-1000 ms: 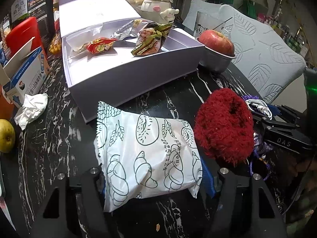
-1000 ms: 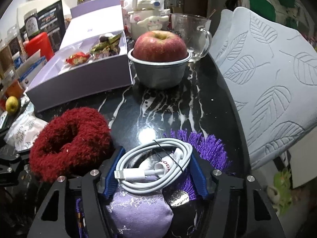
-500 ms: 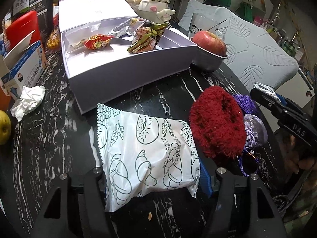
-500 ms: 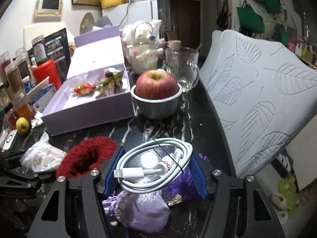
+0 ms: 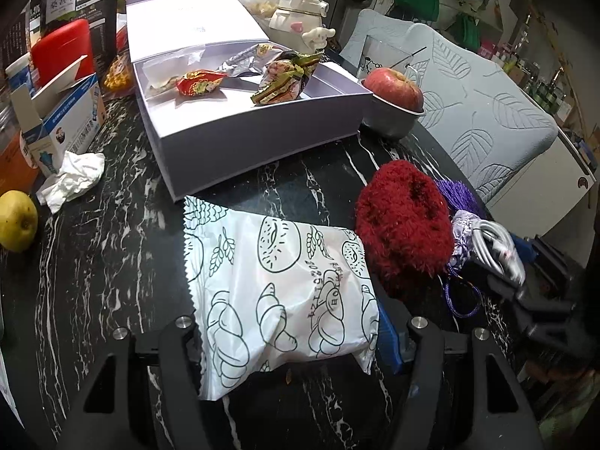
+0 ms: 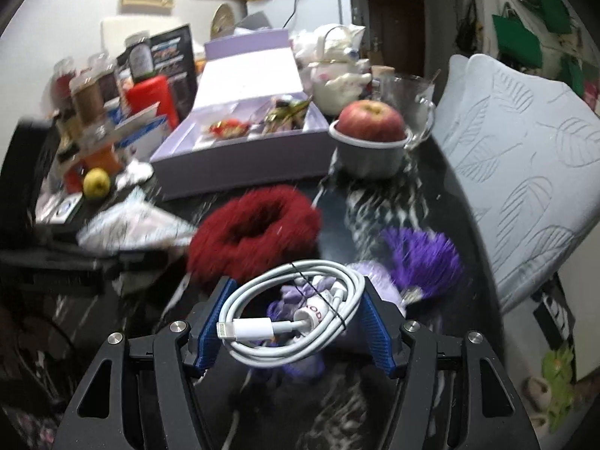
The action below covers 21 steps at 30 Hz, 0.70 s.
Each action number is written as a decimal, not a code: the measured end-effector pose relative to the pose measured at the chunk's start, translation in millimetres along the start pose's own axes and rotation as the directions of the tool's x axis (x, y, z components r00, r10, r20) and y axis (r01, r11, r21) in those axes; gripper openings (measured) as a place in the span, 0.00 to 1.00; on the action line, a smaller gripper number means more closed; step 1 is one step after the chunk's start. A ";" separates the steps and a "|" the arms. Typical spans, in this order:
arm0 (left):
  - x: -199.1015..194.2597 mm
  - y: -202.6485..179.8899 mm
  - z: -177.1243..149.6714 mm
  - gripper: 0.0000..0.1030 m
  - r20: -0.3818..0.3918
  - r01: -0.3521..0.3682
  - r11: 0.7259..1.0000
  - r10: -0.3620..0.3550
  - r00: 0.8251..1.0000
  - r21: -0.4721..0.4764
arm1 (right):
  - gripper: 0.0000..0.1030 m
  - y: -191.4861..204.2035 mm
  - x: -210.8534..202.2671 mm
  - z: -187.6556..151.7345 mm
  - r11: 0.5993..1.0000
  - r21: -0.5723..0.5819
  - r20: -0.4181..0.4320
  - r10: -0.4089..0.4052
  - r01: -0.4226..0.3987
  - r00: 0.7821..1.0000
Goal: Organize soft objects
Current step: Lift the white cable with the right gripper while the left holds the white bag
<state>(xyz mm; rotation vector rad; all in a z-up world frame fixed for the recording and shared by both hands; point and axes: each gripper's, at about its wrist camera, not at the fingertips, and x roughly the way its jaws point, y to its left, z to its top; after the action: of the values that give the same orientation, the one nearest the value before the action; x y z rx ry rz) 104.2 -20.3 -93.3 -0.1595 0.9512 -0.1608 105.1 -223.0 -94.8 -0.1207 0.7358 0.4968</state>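
Observation:
My left gripper [image 5: 288, 341] is shut on a white bread packet [image 5: 277, 285] printed with pastries, which rests on the black marble table [image 5: 112, 262]. My right gripper [image 6: 292, 322] is shut on a coiled white charging cable [image 6: 292, 318] and holds it above the table; it shows at the right of the left wrist view [image 5: 498, 247]. A fuzzy red scrunchie [image 5: 405, 225] [image 6: 255, 228] lies between the two. A purple sachet with a tassel [image 6: 416, 258] [image 5: 461, 225] lies under the cable.
An open lilac box [image 5: 255, 127] with snack wrappers stands behind. A red apple in a metal bowl [image 5: 393, 93] stands to its right, a glass mug [image 6: 408, 101] behind. A crumpled tissue [image 5: 71, 180], a yellow fruit [image 5: 15, 221] and a blue carton [image 5: 63, 123] lie left. A leaf-pattern chair [image 6: 525, 157] is right.
My right gripper has lifted the cable up off the purple sachet and drawn back. My left gripper has stayed on the bread packet, shifting only slightly.

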 end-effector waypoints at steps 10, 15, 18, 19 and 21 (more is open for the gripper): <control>-7.5 2.8 -5.1 0.63 0.013 0.003 1.000 -0.003 1.000 -0.006 | 0.64 16.5 -11.3 -20.5 0.999 -0.042 -0.013 0.018 -0.018 1.000; -7.7 2.7 -6.6 0.63 0.009 0.009 1.000 -0.009 1.000 -0.008 | 0.63 17.8 -6.9 -32.8 0.999 0.002 -0.058 0.052 -0.052 0.997; -7.6 1.8 -7.3 0.63 0.008 0.012 1.000 -0.012 1.000 -0.003 | 0.55 19.4 -3.4 -37.4 0.999 0.007 -0.068 0.036 -0.036 0.997; -7.5 1.5 -7.6 0.63 0.007 0.013 1.000 -0.013 1.000 -0.003 | 0.54 19.6 -3.3 -37.8 0.999 0.013 -0.067 0.036 -0.035 0.997; -7.2 1.1 -8.6 0.63 0.002 0.014 1.000 -0.014 1.000 0.001 | 0.52 20.2 -4.0 -37.0 0.999 0.011 -0.068 0.031 -0.030 0.997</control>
<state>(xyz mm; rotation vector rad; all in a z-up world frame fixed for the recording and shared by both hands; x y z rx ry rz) 93.2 -18.2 -92.7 -0.1654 0.9484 -0.1738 70.3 -217.1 -118.2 -0.1174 0.8083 0.5198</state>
